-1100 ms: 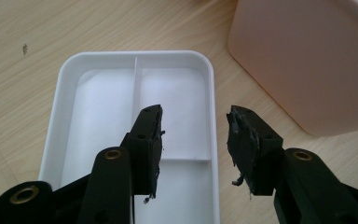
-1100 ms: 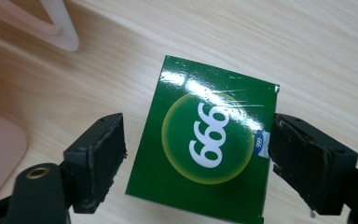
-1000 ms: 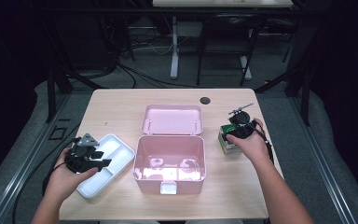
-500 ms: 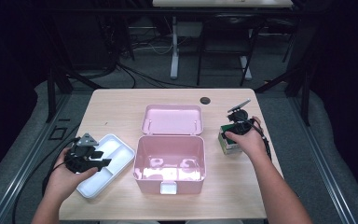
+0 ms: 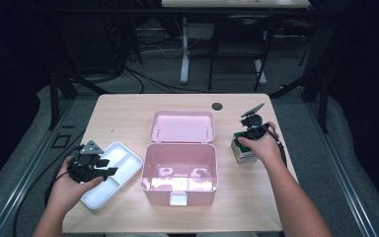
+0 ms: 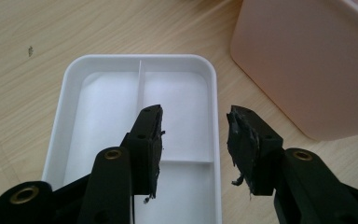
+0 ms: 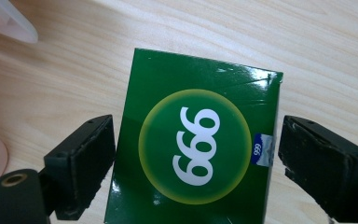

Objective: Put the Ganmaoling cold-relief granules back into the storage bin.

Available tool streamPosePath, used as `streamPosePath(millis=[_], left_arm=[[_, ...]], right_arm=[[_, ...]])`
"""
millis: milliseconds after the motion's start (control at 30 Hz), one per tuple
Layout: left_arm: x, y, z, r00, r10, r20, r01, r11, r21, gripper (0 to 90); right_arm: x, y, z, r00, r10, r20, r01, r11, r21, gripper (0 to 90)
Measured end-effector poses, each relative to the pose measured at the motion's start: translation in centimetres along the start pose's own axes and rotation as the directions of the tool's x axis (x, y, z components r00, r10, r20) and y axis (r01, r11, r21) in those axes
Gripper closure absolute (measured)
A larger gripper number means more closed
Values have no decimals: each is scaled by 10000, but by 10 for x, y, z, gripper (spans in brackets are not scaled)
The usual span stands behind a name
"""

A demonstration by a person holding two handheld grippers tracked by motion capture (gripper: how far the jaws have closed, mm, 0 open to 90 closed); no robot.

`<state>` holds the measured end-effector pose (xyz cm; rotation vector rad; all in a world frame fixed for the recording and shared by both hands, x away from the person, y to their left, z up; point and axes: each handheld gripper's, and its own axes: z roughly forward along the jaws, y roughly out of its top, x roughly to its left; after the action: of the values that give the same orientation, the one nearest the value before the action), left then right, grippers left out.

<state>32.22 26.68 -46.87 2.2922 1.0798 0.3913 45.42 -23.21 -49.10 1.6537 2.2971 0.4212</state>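
– Where is the green box (image 7: pixel 193 144)?

– On the table (image 5: pixel 128 116), right of the open pink case (image 5: pixel 178 168). The right gripper (image 7: pixel 196 161) straddles it, jaws spread, a sliver of gap on each side; whether the pads touch it is hard to tell. The box's lower end is cut off in the right gripper view.

– From above?

– The right hand (image 5: pixel 261 146) and gripper hide most of the box, leaving just a green and white corner.

– And the left gripper (image 6: pixel 193 140)?

– Jaws wide apart, pinching nothing, over the white divided tray (image 6: pixel 70 84). The left hand (image 5: pixel 71 187) covers part of the tray from above, and its near end is cut off in the left gripper view.
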Motion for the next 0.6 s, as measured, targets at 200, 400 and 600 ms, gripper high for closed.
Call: streamPosePath(millis=[200,400,600], left_arm=[[1,0,0,10000,-18,5,18,10000,-22,548],[0,0,1,10000,-16,18,16,10000,-18,548],[1,-1,0,10000,-66,1,66,10000,-66,548]], right_arm=[[0,-1,3,9999,84,-66,-83,9998,206,112],[-2,-2,0,9996,110,-271,-97,9988,472,135],[-2,-10,-6,9981,-162,-593,201,9977,648,150]])
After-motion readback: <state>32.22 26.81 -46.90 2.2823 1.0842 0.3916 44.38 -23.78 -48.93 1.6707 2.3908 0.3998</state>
